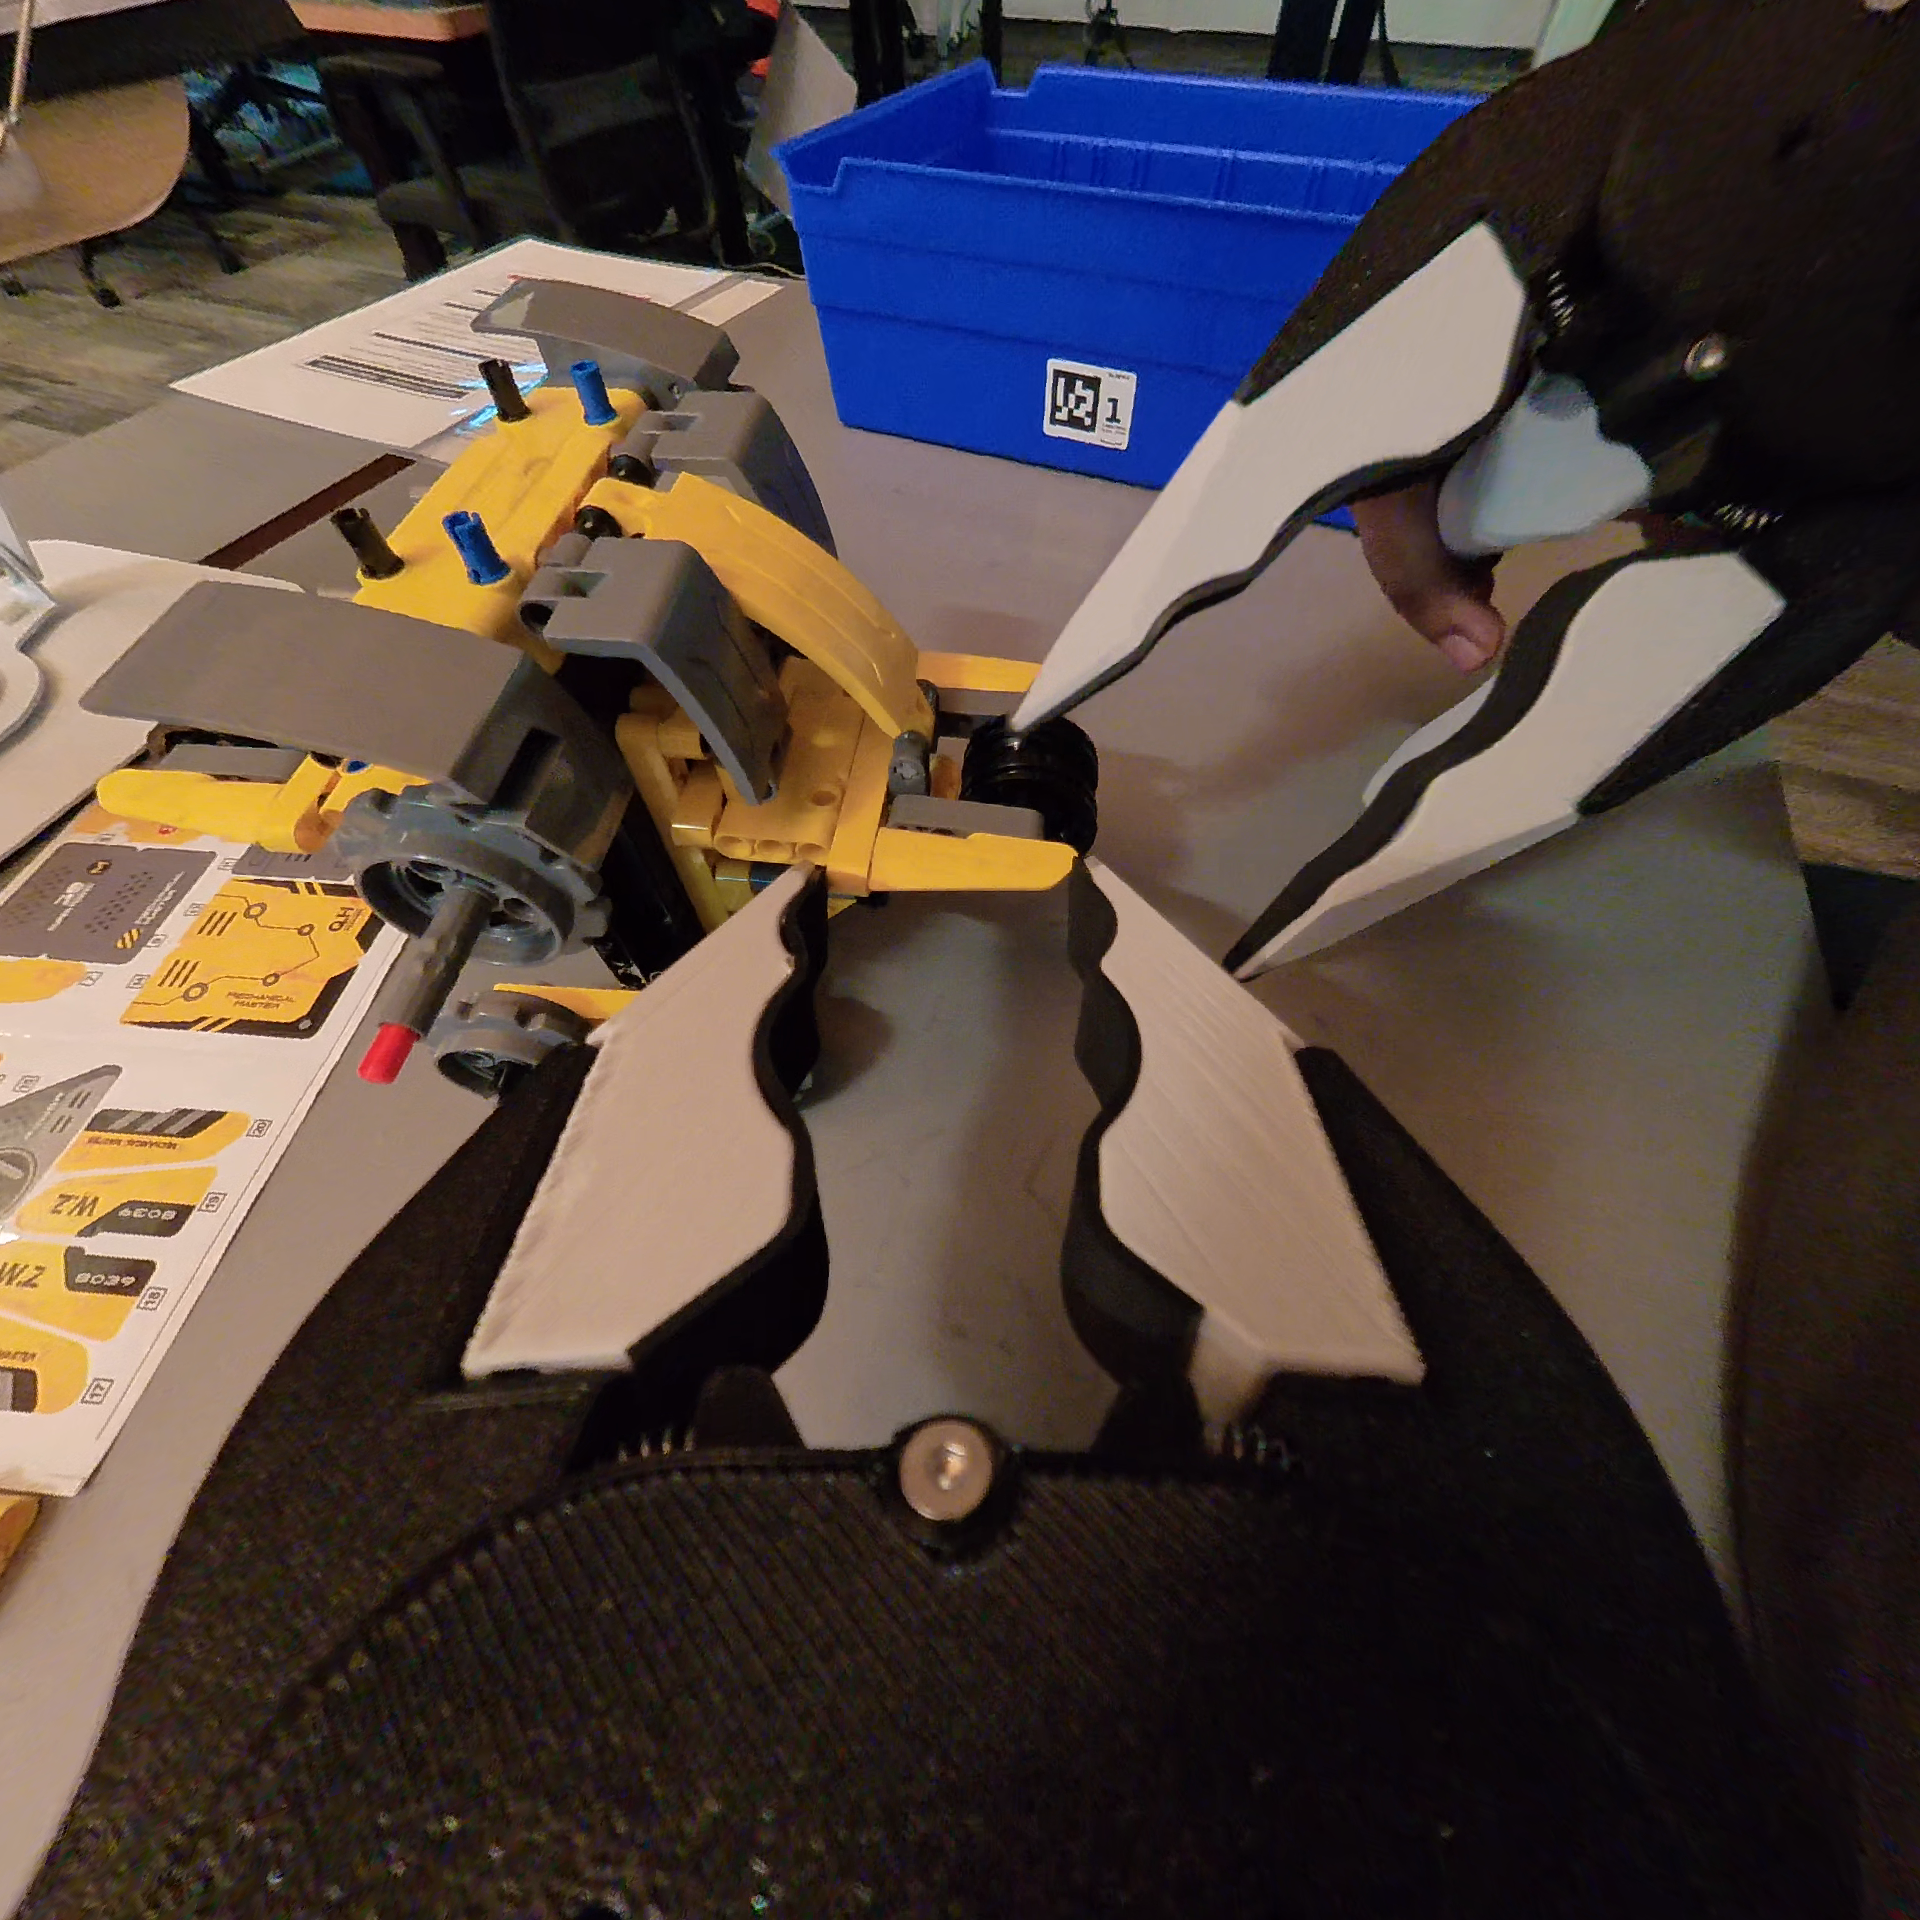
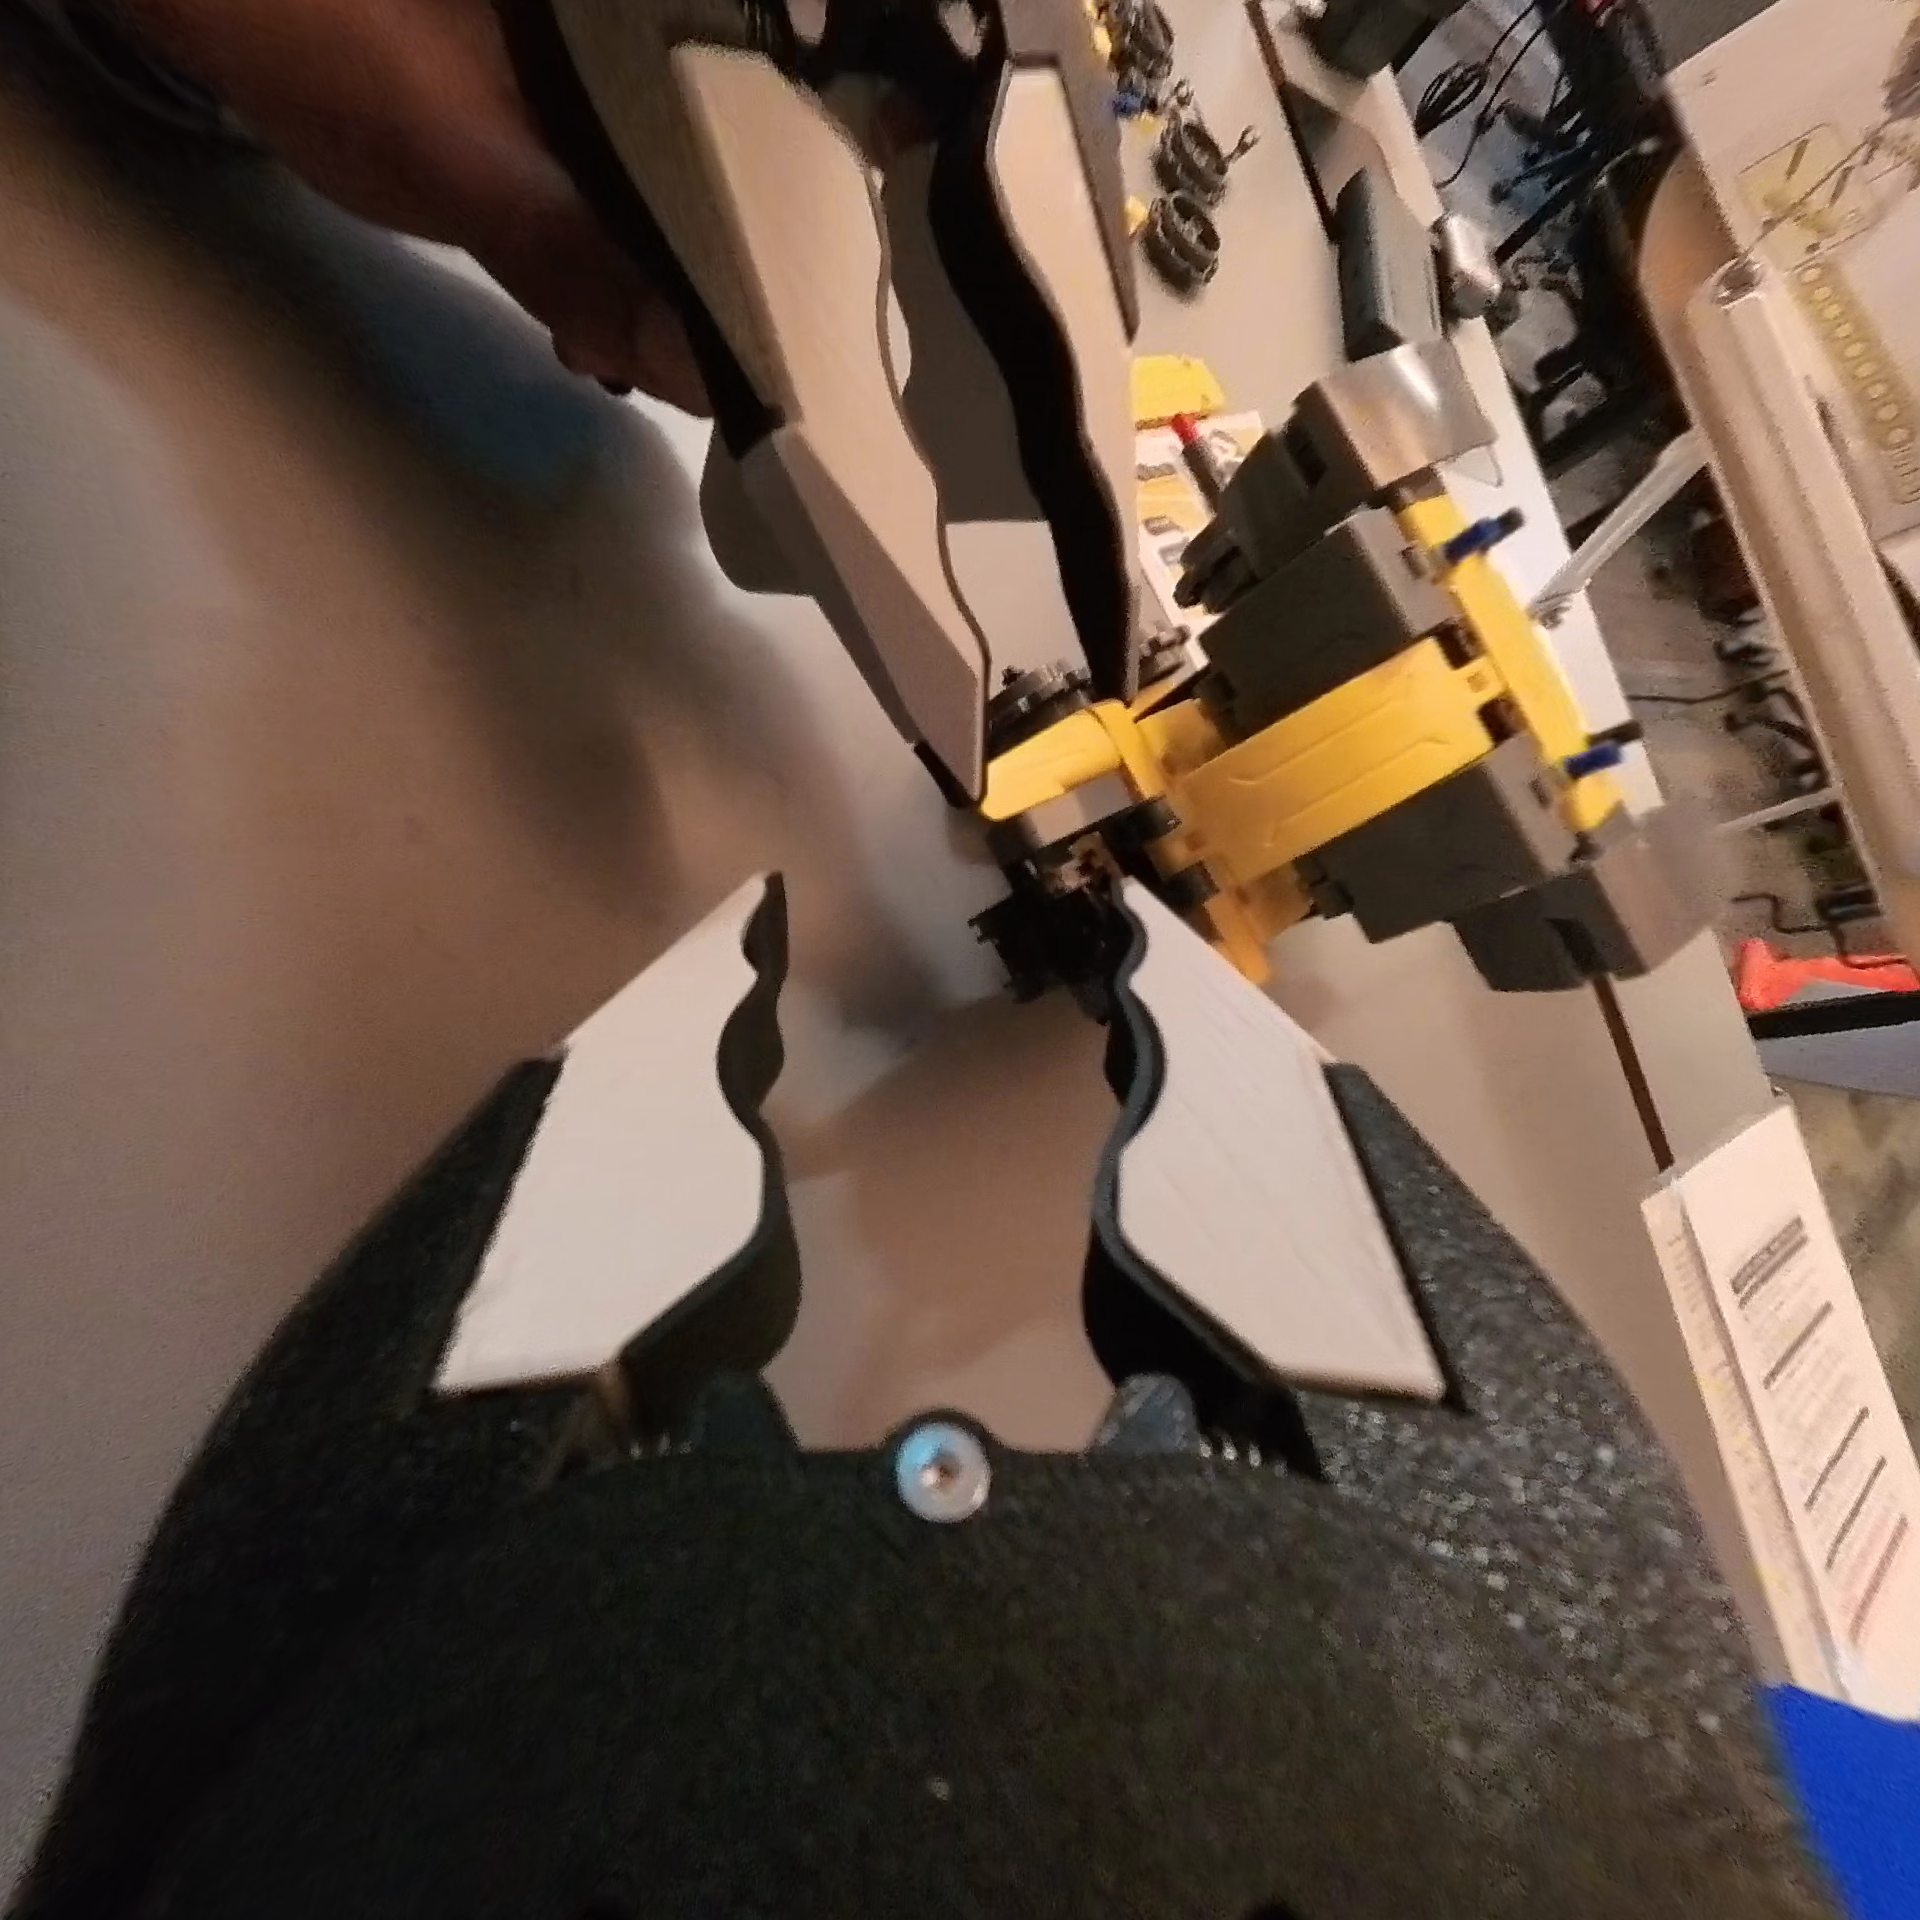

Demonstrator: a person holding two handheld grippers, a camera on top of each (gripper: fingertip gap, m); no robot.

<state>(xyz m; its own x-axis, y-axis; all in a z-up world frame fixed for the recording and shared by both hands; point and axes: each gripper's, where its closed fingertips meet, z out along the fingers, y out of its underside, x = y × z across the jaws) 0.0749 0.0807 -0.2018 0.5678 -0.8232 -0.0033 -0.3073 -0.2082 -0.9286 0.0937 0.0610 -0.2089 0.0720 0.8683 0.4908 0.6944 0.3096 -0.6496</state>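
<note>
The left hand-held gripper is open, its jaws spread wide, with the yellow and grey toy car just ahead of its fingertips; the left fingertip touches the car's near yellow edge. The car rests on the grey bench. The right hand-held gripper is also open, holding nothing. Its upper fingertip presses on the black wheel at the car's near end, and its lower fingertip rests on the bench, apart from the car. Beyond both stands a blue bin. A sticker sheet lies left of the left hand-held gripper.
</note>
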